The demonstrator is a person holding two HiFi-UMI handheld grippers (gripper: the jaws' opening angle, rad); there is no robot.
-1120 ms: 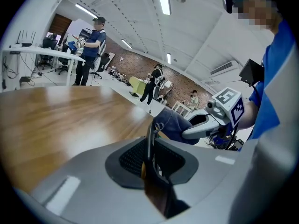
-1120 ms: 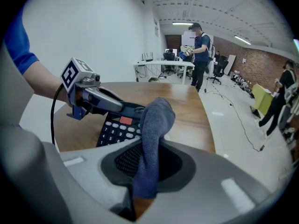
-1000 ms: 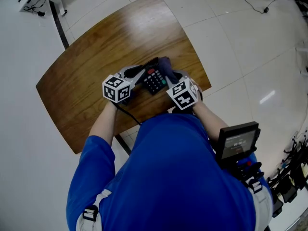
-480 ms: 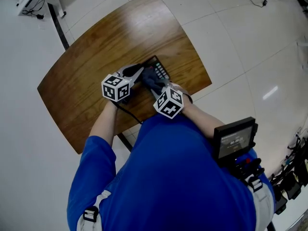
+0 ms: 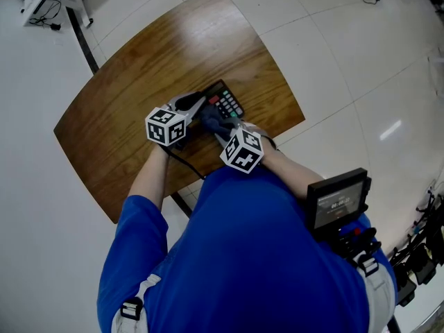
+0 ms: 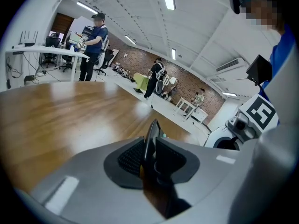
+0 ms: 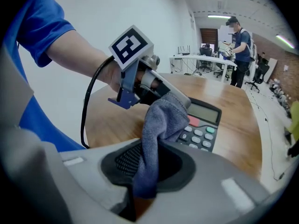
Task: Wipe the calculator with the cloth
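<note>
Over the wooden tabletop (image 5: 139,68) in the head view, the right hand-held gripper (image 5: 222,129) had swung in toward the person's blue shirt since a second earlier. It dragged the cloth (image 5: 214,120) from the far end of the calculator (image 5: 229,103) to its near end, so the red and green keys now lay bare. The left hand-held gripper (image 5: 200,103) had kept its place at the calculator's left edge.

The left gripper view showed grey moulded jaws with dark ribbed pads. They had just been opening a little, yet the calculator's thin black edge (image 6: 150,134) stood upright between them with both pads against it. Glossy brown wood grain spread beyond.

The right gripper view had the same grey jaws pinching a fold of the cloth (image 7: 161,120), a soft, napped, blue-grey fabric that rose from the pads and draped forward onto the calculator's near keys. The calculator (image 7: 205,122) was a flat black slab with a pale rectangular display and rounded grey, red and green keys. It lay on the tabletop with the left hand-held gripper's jaw at its edge.
</note>
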